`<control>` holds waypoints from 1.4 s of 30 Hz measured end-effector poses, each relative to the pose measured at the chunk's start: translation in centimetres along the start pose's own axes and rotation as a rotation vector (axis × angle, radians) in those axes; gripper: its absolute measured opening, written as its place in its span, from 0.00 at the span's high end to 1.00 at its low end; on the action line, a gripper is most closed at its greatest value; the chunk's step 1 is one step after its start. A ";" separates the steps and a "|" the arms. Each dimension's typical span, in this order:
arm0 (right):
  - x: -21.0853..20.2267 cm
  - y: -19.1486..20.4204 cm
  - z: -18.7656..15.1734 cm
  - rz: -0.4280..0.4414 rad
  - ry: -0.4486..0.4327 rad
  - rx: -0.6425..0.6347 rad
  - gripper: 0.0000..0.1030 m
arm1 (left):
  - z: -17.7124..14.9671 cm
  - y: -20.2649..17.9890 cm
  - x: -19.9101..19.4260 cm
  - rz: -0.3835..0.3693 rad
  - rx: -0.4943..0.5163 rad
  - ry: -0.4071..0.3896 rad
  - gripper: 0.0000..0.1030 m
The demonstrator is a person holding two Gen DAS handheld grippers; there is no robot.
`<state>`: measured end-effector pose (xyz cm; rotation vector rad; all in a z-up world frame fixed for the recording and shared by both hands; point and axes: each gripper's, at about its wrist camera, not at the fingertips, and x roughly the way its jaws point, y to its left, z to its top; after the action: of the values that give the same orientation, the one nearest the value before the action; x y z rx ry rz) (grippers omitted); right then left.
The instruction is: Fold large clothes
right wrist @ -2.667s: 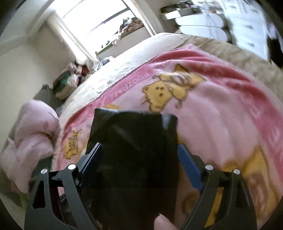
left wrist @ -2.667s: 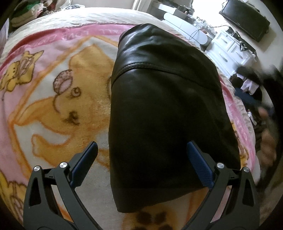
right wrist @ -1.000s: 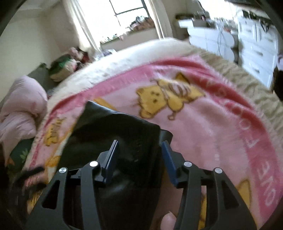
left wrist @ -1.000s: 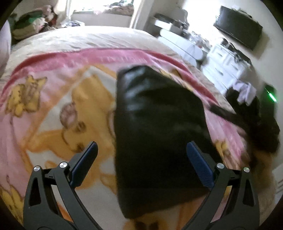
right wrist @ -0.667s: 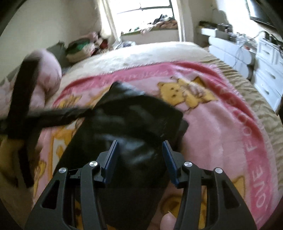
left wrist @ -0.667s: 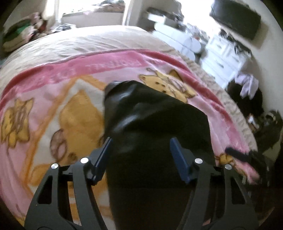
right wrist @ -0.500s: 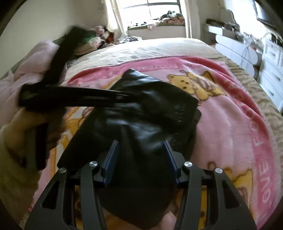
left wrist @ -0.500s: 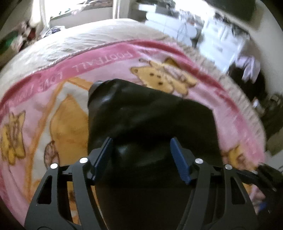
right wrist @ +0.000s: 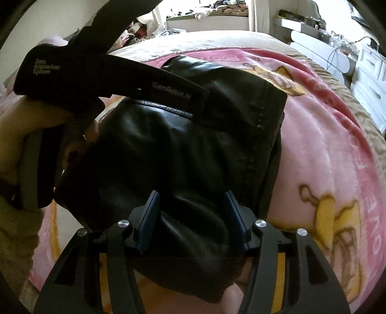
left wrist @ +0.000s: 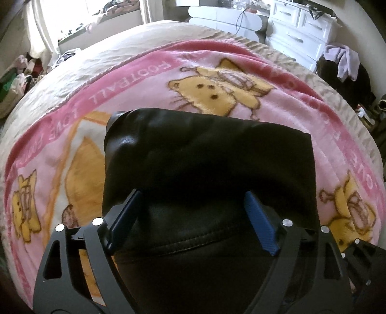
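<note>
A folded black leather garment [left wrist: 207,154] lies on a pink cartoon blanket [left wrist: 149,65] spread over the bed. The left gripper [left wrist: 193,212] hangs over the garment's near part, jaws wide and opening, pads clear of the leather. The right gripper [right wrist: 190,212] is at the near edge, jaws half apart and opening, with bunched leather between them. White drawers [left wrist: 299,31] stand far right.

Daylight is pouring in from the window [left wrist: 113,9] behind your bed, blown out to white in both views. Your black leather garment [left wrist: 207,154] swallows detail, its near folds almost pure shadow, with soft glints on its creases in the right view. Fisheye bending curves everything, corners go black, and focus is fairly sharp.
</note>
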<state>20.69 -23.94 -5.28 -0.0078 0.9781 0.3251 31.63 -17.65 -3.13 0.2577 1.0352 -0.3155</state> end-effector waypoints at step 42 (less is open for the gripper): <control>-14.4 2.5 -5.9 -0.033 -0.265 0.024 0.04 | -8.0 -1.1 -16.0 0.011 -0.064 -0.193 0.09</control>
<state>7.84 -26.30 3.46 0.0405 0.7183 0.2761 17.30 -13.72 6.83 0.1719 0.8518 -0.2904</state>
